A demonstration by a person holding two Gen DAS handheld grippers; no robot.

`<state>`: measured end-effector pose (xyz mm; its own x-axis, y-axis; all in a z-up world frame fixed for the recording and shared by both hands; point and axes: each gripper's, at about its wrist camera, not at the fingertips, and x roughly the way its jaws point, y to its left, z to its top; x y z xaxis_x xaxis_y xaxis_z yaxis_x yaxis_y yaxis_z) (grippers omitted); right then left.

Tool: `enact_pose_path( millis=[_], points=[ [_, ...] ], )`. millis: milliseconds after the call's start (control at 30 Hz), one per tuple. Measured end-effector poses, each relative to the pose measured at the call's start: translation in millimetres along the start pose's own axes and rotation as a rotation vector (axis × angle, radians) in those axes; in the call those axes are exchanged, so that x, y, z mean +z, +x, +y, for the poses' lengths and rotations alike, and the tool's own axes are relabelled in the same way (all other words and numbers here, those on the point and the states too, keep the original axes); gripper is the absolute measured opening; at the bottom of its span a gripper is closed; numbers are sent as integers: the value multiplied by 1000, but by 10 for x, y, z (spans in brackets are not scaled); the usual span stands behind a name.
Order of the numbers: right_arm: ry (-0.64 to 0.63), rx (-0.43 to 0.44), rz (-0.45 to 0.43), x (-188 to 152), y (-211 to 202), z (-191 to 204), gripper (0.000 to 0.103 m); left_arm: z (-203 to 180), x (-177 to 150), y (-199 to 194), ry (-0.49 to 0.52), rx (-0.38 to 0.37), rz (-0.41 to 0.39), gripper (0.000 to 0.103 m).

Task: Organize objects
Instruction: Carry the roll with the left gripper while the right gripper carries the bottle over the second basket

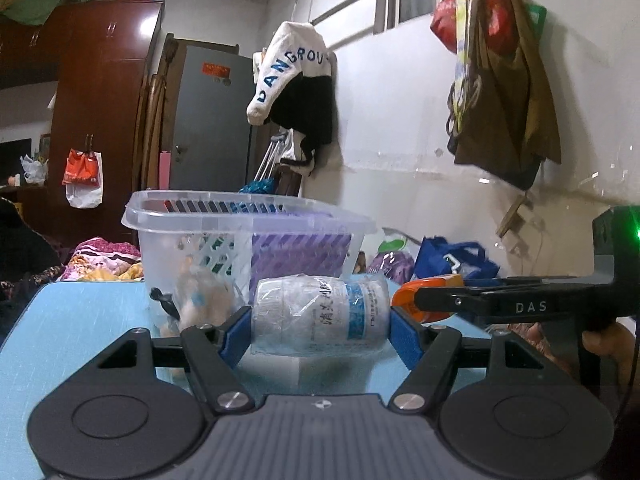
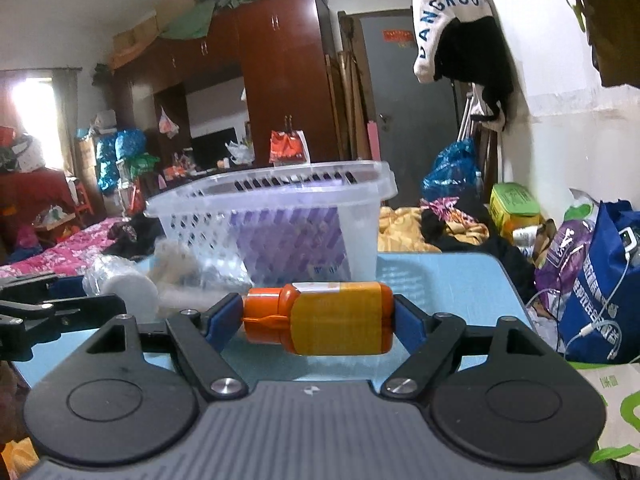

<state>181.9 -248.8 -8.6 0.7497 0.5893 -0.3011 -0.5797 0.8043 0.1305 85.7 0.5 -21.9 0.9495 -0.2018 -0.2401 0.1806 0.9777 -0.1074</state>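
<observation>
Brown wardrobe (image 2: 280, 72), grey door (image 1: 212, 120), white-black hoodie (image 1: 296, 80) on wall; blue bag (image 2: 600, 280), contents unclear.

Both wrist views sit low over the blue table (image 1: 80, 304), looking along their fingers, close to the clear basket (image 1: 248, 232). The left view faces it from its left; the right view, from its right. Both share basket, door and hanging white garment (image 2: 448, 12).

A dark red wardrobe (image 2: 276, 76) stands at ten o'clock beside a grey door (image 1: 212, 120); at two o'clock, a white wall (image 1: 400, 128) carries hanging clothes (image 1: 508, 96).
</observation>
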Motion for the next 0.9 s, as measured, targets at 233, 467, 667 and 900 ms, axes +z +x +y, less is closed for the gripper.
enact_pose_path(
  millis=[233, 467, 667, 900],
  points=[
    [-32, 7, -43, 380, 39, 87, 82, 95, 352, 14, 22, 9, -59, 75],
    [-58, -28, -69, 1026, 409, 166, 82, 295, 1111, 293, 31, 34, -68, 75],
    [-34, -49, -50, 1328, 827, 110, 82, 516, 1467, 753, 4, 89, 19, 75],
    [-20, -94, 35, 1282, 1299, 42, 82, 802, 1417, 1214, -39, 142, 121, 74]
  ],
)
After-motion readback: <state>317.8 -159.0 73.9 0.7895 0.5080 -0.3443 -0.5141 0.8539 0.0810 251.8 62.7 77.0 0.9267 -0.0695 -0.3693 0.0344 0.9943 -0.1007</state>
